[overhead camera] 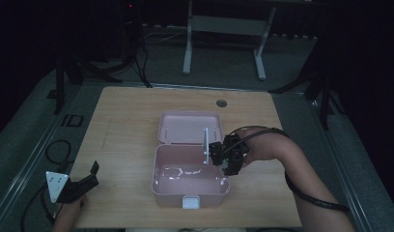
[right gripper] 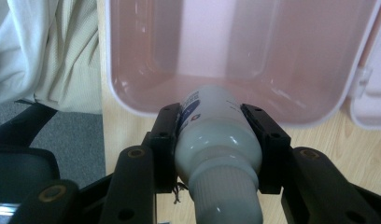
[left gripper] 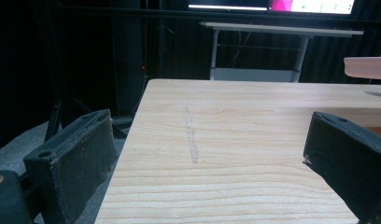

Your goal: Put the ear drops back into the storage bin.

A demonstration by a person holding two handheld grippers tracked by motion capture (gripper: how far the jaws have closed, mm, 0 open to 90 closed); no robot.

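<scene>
Currently the right gripper (right gripper: 219, 154) clamps a white plastic bottle with a ribbed cap (right gripper: 216, 149) between its two black jaws, at the 3 o'clock rim of the open pink plastic box (overhead camera: 190, 188); the forearm enters from 5 o'clock, wrist bent inward. The left gripper (overhead camera: 91, 175) rests at the wooden table (overhead camera: 127, 121)'s 8 o'clock corner, jaws wide apart and empty.

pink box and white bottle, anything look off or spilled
Nothing stands out. The pink plastic box sits open and dry on the wooden table, and the right gripper holds the capped white plastic bottle at its rim.
</scene>
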